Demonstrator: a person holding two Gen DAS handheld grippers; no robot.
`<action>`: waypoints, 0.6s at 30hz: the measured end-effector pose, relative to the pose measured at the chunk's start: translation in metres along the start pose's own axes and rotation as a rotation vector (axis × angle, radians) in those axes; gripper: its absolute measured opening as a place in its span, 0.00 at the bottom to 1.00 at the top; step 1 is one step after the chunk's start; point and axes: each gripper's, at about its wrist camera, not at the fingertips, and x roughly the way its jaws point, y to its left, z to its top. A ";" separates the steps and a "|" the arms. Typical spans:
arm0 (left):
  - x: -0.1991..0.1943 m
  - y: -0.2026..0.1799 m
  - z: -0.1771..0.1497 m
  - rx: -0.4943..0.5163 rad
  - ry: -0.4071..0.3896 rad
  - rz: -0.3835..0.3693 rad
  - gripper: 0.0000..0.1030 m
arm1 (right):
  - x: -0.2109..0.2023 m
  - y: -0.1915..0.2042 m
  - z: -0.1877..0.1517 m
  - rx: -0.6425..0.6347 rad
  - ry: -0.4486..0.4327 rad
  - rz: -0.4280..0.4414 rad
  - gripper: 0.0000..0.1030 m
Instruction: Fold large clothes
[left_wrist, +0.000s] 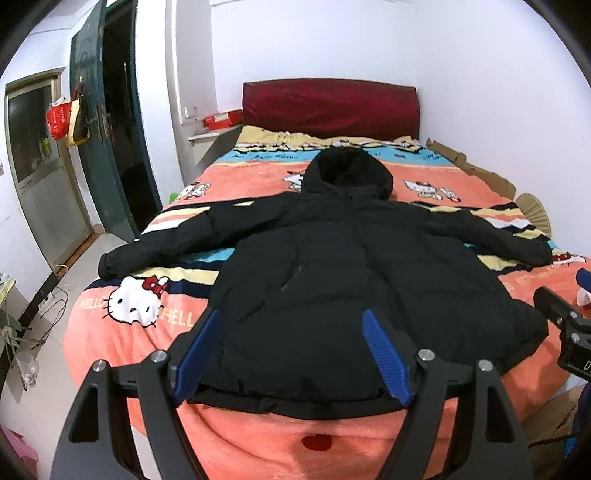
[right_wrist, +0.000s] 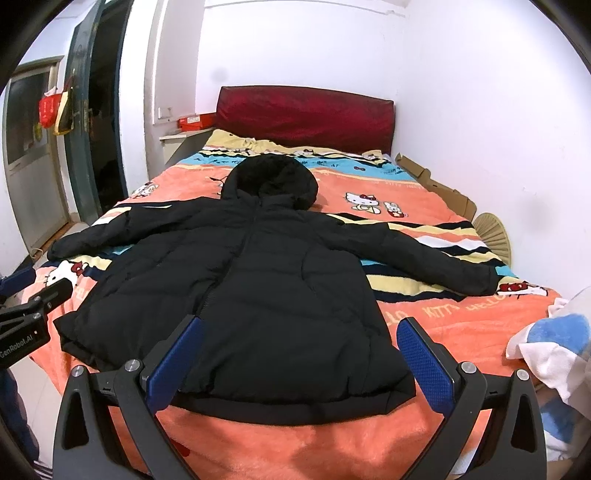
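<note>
A large black hooded puffer jacket lies flat on the bed, hood toward the headboard and both sleeves spread out sideways; it also shows in the right wrist view. My left gripper is open and empty, hovering above the jacket's hem on its left half. My right gripper is open and empty, hovering above the hem on the jacket's right half. The right gripper's body shows at the right edge of the left wrist view. The left gripper's body shows at the left edge of the right wrist view.
The bed has an orange cartoon-cat blanket and a dark red headboard. Cardboard and a straw fan lie along the right wall. A white and blue cloth sits at the bed's right corner. An open door and floor cables are left.
</note>
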 end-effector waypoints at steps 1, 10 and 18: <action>0.002 0.000 0.000 0.001 0.004 -0.002 0.76 | 0.003 0.000 0.000 0.000 0.004 0.000 1.00; 0.021 -0.003 0.006 0.022 0.051 -0.023 0.76 | 0.022 -0.001 0.001 0.001 0.040 -0.003 1.00; 0.043 -0.003 0.007 0.029 0.095 -0.031 0.76 | 0.041 -0.006 0.001 0.014 0.072 0.003 1.00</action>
